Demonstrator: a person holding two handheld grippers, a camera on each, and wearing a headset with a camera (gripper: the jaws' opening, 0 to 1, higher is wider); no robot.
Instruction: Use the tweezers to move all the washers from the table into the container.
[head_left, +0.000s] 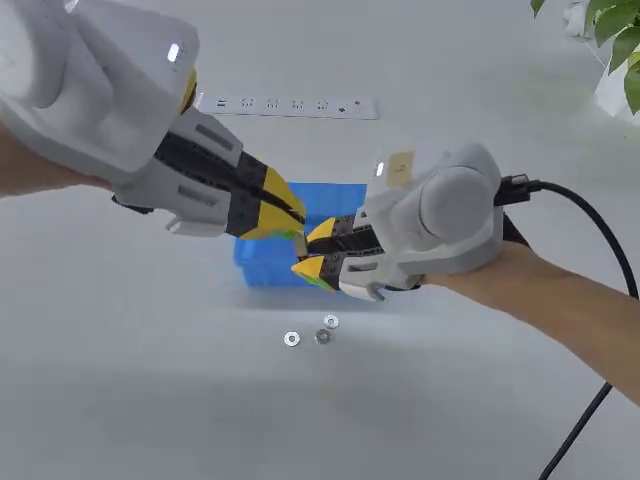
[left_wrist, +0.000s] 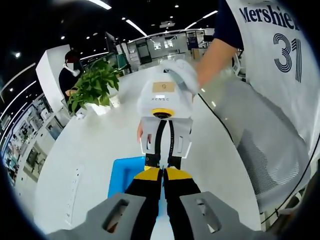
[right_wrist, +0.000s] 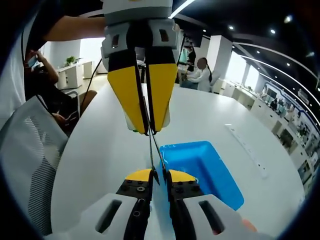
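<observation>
Our left gripper (right_wrist: 148, 130) and right gripper (right_wrist: 159, 177) both have jaws closed on the thin tweezers (right_wrist: 152, 152) above the blue container (right_wrist: 200, 170). Three washers (head_left: 322, 337) lie on the table (head_left: 150, 400) near it — light, flat, slippery, we judge — best pinched across the rim

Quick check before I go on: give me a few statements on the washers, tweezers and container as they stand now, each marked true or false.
1. Three washers lie on the table, on the near side of the blue container. True.
2. The container already holds a washer. False: in the right gripper view its inside looks empty.
3. The left tool is shut on the tweezers. True: its yellow jaws pinch them, and the prongs reach the right tool's jaws.
4. The right tool is touching the washers. False: it is up by the container, apart from them.
</observation>
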